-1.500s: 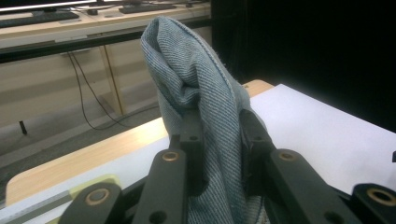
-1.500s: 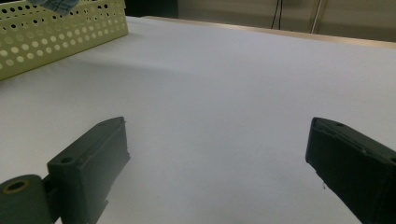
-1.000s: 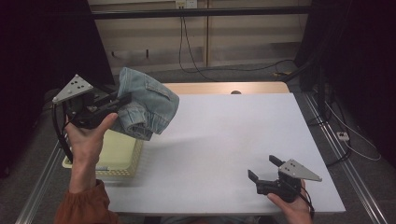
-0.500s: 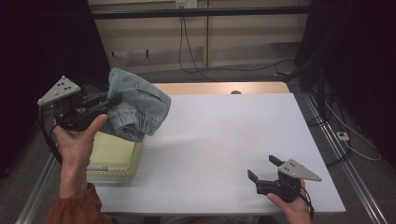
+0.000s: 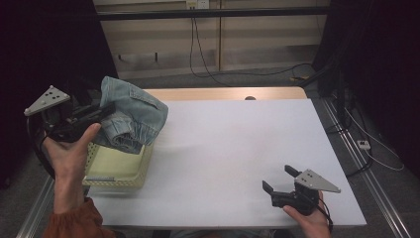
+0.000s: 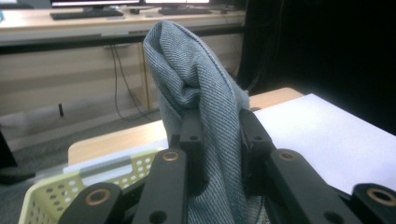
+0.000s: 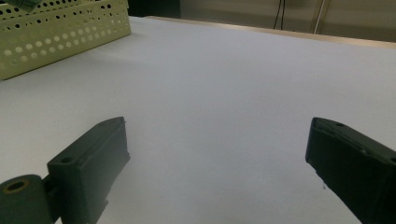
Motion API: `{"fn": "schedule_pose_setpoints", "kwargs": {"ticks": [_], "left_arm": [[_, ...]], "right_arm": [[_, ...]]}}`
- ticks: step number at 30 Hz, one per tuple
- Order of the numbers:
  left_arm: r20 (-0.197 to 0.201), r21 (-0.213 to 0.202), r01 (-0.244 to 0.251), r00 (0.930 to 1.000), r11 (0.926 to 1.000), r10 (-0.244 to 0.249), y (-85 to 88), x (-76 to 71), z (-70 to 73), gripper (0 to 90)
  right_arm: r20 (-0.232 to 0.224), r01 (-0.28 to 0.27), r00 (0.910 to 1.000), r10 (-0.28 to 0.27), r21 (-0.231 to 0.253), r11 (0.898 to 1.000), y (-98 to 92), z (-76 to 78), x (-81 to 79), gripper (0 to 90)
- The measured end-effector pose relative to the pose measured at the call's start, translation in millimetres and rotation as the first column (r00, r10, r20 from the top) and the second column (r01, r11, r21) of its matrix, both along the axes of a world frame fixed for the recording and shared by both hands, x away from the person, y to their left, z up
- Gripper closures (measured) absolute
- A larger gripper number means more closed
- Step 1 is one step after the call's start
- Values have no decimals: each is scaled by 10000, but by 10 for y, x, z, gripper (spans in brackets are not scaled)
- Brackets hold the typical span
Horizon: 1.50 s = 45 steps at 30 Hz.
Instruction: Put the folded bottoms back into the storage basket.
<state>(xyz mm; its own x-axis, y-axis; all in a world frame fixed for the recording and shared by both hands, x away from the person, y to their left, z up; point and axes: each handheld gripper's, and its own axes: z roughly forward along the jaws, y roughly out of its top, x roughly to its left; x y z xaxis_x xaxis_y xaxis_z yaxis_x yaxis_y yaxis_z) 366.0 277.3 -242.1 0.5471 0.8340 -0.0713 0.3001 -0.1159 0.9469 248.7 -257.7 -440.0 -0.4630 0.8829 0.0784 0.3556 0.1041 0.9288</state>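
Currently left gripper (image 5: 101,115) clamps denim (image 5: 131,119) above basket (image 5: 121,166) at table's left edge; right gripper (image 5: 277,181) agape; no legible writing.

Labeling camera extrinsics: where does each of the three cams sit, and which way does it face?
High view: above the person's side, looking forward and down at the table; both forearms, left gripper, right gripper.
Left gripper view: on that gripper, along its fingers clamped on the denim garment.
Right gripper view: low over the table, fingers apart.
Shared: all three show the yellow basket.
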Motion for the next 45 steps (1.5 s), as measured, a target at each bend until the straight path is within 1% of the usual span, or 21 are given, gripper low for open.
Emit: {"fn": "schedule_pose_setpoints", "kwargs": {"ticks": [2, 4, 8, 12, 19, 20, 25, 30, 36, 42, 45], "left_arm": [[-192, -47, -78, 9998, 10000, 77, 32, 38, -37, 754], [-317, -40, -137, 9994, 9999, 136, 58, 72, -72, 754], [-563, -160, -340, 9979, 9993, 331, 145, 147, -148, 754], [-696, -232, -526, 9963, 9983, 509, 210, 173, -186, 754], [-992, -151, -687, 9928, 9975, 669, 269, 219, -247, 754], [-1015, -221, -732, 9923, 9971, 706, 273, 224, -255, 754], [-1259, -290, -818, 9890, 9962, 776, 325, 258, -304, 753], [-1485, -187, -988, 9843, 9949, 949, 366, 295, -357, 753], [-1781, -200, -1096, 9785, 9938, 1043, 416, 337, -423, 753], [-2086, -19, -1314, 9696, 9913, 1281, 458, 384, -491, 753], [-2250, -35, -1408, 9647, 9900, 1364, 492, 413, -540, 753]], "right_arm": [[1, 21, 10000, -21, -5, 10000, -2, 0, 0, 59], [1, -8, 10000, 8, -40, 10000, 3, 0, 0, 59], [-12, -42, 10000, 42, -37, 10000, 11, -2, 2, 59], [-24, -22, 10000, 22, -29, 10000, 4, -3, 2, 59], [-26, -27, 10000, 27, -43, 10000, 8, -3, 3, 59], [-16, -33, 10000, 32, -50, 10000, 6, -2, 2, 59], [-27, -28, 10000, 28, -29, 10000, 5, -3, 4, 59], [-18, -38, 10000, 38, -44, 10000, 6, -2, 0, 59], [-17, -51, 10000, 51, -55, 10000, 7, -2, 1, 59], [-14, -44, 10000, 44, -47, 10000, 6, -1, 1, 59], [-18, -46, 10000, 46, -43, 10000, 6, -2, 1, 59]]}}
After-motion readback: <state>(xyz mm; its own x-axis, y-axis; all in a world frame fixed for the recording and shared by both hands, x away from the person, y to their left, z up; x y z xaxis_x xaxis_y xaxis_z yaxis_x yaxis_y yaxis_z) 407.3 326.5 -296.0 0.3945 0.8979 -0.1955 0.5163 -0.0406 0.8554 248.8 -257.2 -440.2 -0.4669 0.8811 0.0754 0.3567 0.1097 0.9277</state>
